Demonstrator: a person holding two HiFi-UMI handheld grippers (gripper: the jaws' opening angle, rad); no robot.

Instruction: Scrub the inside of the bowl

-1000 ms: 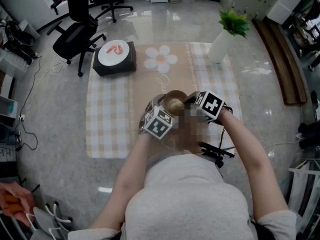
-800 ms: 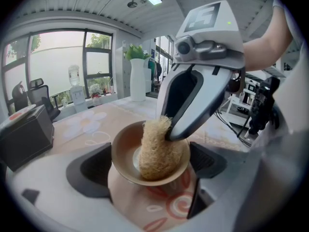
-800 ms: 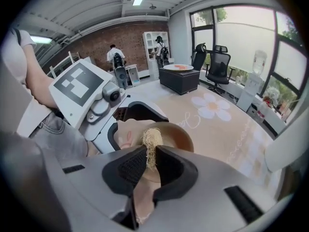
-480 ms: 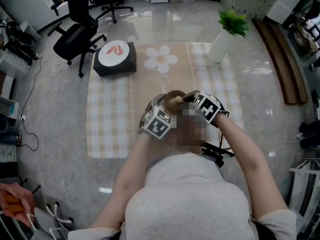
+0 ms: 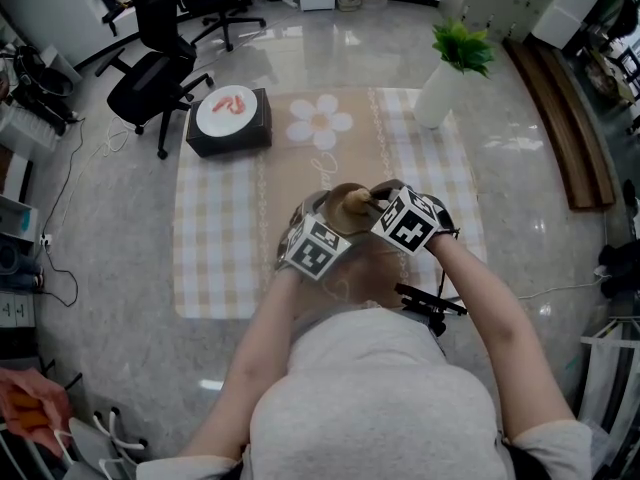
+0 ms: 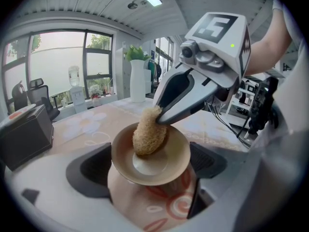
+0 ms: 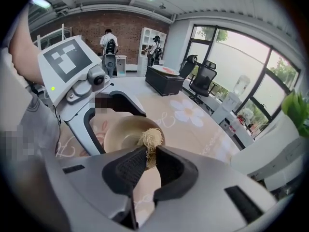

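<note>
A tan bowl (image 5: 343, 200) is held up over the mat between the two grippers. My left gripper (image 5: 322, 211) is shut on the bowl, with its dark pads (image 6: 90, 171) against either side of the bowl's (image 6: 159, 166) rim. A pale fibrous scrubber (image 6: 148, 133) rests against the inner wall of the bowl. My right gripper (image 7: 147, 159) is shut on the scrubber (image 7: 151, 139), whose tuft sticks out past the jaws over the bowl (image 7: 120, 132). In the head view the right gripper (image 5: 368, 203) reaches in from the right. The left gripper (image 7: 107, 121) shows in the right gripper view.
A checked mat (image 5: 215, 238) with a flower print covers the glossy floor. A black box bearing a white plate (image 5: 230, 113) sits at its far left corner, a white vase with a plant (image 5: 445, 83) at the far right. Office chairs (image 5: 150, 73) stand beyond.
The right gripper has shifted a little to the left and tilted, moving the scrubber along the inside of the bowl. The left gripper holds the bowl in about the same place.
</note>
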